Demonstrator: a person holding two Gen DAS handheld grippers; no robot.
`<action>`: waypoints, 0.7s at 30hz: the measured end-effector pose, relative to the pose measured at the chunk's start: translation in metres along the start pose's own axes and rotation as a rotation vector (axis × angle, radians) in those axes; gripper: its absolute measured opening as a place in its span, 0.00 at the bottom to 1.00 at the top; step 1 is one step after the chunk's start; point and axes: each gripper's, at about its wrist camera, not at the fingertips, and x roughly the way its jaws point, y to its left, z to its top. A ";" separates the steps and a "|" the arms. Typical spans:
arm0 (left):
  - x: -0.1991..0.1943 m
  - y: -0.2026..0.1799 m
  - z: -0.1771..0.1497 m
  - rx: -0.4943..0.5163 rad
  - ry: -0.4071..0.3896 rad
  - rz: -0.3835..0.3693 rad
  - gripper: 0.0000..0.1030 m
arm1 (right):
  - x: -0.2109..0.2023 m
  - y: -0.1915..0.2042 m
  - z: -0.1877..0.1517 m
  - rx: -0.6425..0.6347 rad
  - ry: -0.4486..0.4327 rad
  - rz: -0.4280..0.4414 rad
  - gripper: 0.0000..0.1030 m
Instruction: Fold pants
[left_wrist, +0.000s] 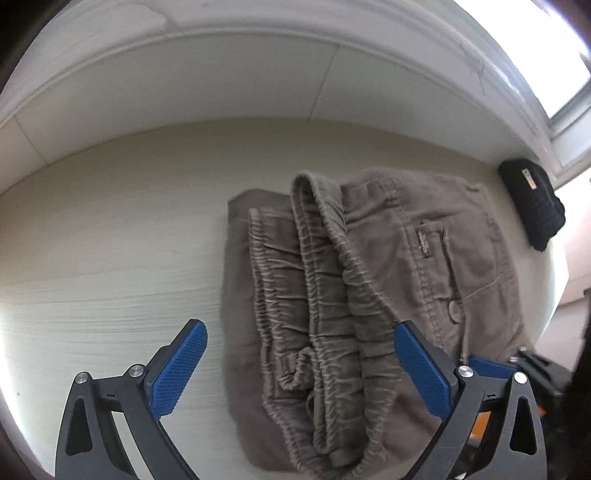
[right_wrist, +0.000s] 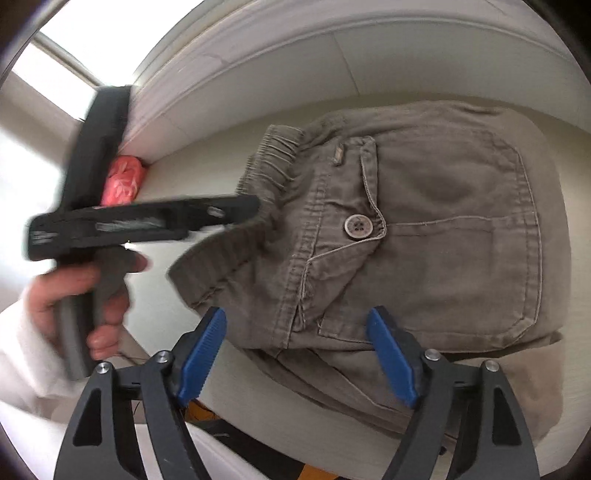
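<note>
Olive-brown pants (left_wrist: 369, 277) lie folded in a thick stack on a pale wood-grain table (left_wrist: 110, 258), the gathered elastic waistband (left_wrist: 325, 295) running down the middle. My left gripper (left_wrist: 301, 326) hovers open over that waistband, its blue pads wide apart and gripping nothing. In the right wrist view the pants (right_wrist: 443, 229) show a buttoned back pocket (right_wrist: 358, 225). My right gripper (right_wrist: 297, 314) stands open over the stack's near edge, pads clear of the cloth. A hand (right_wrist: 74, 291) holds the black left tool at the waistband end.
A black knit item (left_wrist: 532, 203) lies at the table's far right by the wall. A pink patterned bundle (right_wrist: 123, 181) sits in the corner behind the left tool. A white wall panel (left_wrist: 221, 85) borders the table's far side. Bright windows flank it.
</note>
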 end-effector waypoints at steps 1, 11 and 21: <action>0.004 0.001 0.001 -0.001 0.002 0.007 1.00 | -0.006 -0.001 0.001 0.002 -0.006 0.017 0.75; 0.014 0.023 -0.002 0.010 0.029 0.110 0.97 | -0.047 -0.076 0.002 0.194 -0.049 -0.149 0.74; 0.059 -0.022 0.001 0.109 0.104 0.114 0.98 | -0.028 -0.077 -0.010 0.168 0.004 -0.263 0.63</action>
